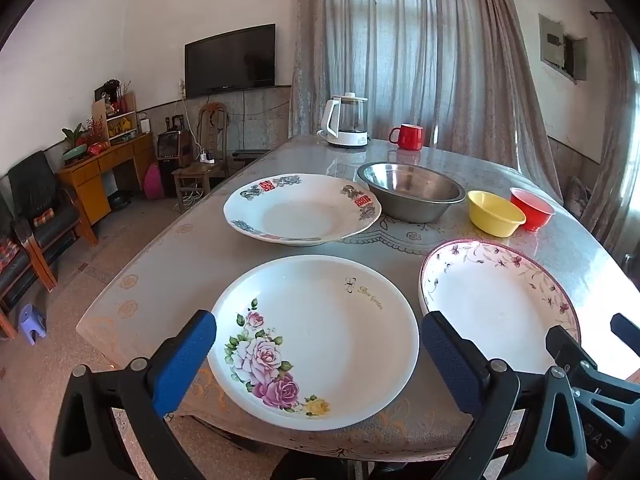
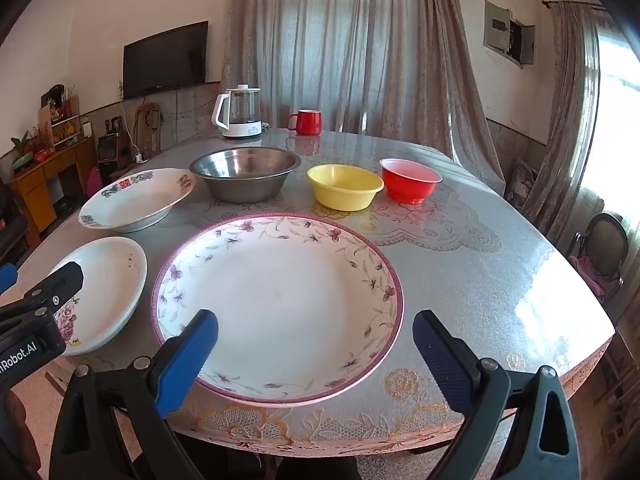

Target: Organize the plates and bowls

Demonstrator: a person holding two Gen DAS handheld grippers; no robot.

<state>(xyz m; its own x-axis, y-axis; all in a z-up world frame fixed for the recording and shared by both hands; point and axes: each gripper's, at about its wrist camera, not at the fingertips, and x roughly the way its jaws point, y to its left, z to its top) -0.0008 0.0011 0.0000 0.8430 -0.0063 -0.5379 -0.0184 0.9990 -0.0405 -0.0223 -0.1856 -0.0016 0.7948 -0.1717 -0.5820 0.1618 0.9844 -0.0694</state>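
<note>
Three plates and three bowls sit on a round table [image 2: 500, 264]. Near the front edge lies a white rose-painted plate [image 1: 316, 340], and my left gripper [image 1: 318, 356] hovers open just before it, holding nothing. To its right lies a purple-rimmed floral plate [image 2: 280, 304], with my right gripper [image 2: 314, 348] open above its near rim. Farther back stand a plate with red and blue ornaments [image 1: 300, 208], a steel bowl [image 2: 245, 174], a yellow bowl [image 2: 344, 186] and a red bowl [image 2: 410, 180]. The left gripper's side [image 2: 36, 312] shows at the right wrist view's left edge.
A white electric kettle [image 2: 240, 114] and a red mug [image 2: 306, 122] stand at the table's far side. Curtains hang behind. Left of the table are chairs, a wooden cabinet [image 1: 100, 176] and a wall television [image 1: 230, 60]. Another chair [image 2: 600, 252] stands at the right.
</note>
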